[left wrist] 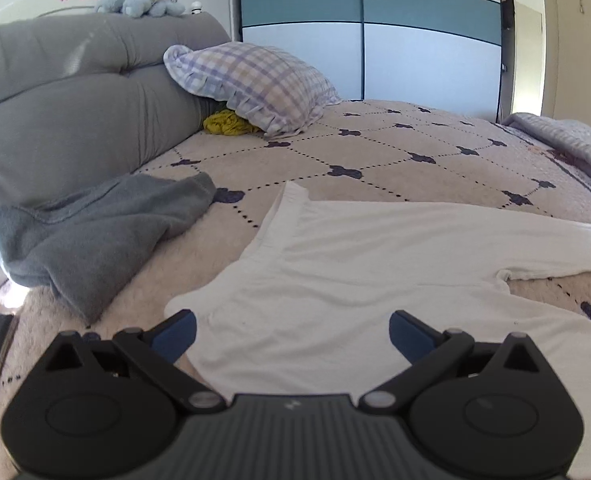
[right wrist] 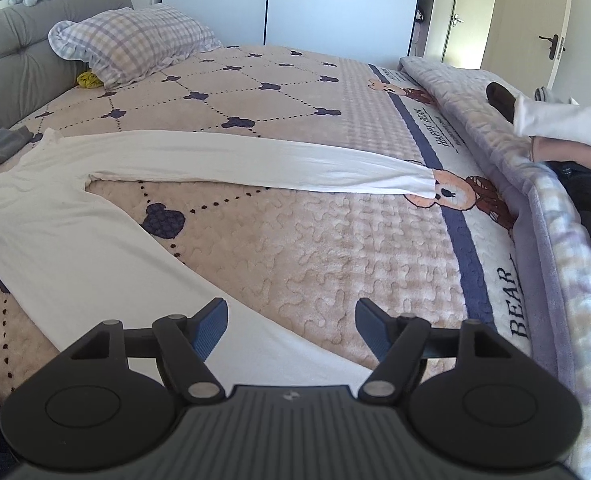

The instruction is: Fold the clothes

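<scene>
Holding both hand-held grippers, left (left wrist: 291,330) and right (right wrist: 291,320), wide open and empty, we see the white shirt (right wrist: 55,224) spread flat on the bed (right wrist: 335,240), no fold showing.

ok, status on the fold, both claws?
Left claw open, low over white long-sleeve top. Right claw open, nothing held. Top spread flat on bedspread, sleeve stretched out. Grey garment alongside, apart from the top.
</scene>
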`<control>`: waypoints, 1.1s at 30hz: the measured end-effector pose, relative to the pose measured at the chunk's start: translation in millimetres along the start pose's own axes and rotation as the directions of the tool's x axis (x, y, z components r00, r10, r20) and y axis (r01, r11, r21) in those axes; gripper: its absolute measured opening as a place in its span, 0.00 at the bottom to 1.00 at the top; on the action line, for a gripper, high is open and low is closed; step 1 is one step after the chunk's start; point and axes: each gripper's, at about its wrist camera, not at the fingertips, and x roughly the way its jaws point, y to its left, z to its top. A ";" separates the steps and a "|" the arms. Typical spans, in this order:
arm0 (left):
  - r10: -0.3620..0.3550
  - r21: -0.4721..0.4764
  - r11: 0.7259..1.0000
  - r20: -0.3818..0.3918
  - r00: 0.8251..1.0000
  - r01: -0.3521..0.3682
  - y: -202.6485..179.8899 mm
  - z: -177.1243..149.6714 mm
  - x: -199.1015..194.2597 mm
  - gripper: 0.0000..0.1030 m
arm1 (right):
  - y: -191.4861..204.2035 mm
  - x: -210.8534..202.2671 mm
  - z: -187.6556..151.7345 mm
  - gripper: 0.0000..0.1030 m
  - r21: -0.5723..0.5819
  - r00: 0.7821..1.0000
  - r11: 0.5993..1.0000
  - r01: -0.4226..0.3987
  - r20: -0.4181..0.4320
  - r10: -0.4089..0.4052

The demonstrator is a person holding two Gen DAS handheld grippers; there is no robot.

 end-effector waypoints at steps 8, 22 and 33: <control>-0.051 0.158 0.985 -0.121 0.991 0.070 -56.5 -17.9 38.0 1.00 | 7.9 10.0 -8.0 0.72 0.024 0.998 0.999 -0.026 -0.053 0.028; -0.104 0.078 0.991 -0.062 0.993 0.108 -44.9 -32.9 38.5 1.00 | 12.9 21.3 -9.7 0.72 0.084 0.996 0.996 0.004 -0.090 0.004; -0.111 0.072 0.991 -0.059 0.992 0.115 -43.1 -33.0 38.1 1.00 | 25.8 23.2 -4.6 0.72 0.065 0.995 0.998 -0.010 -0.095 0.016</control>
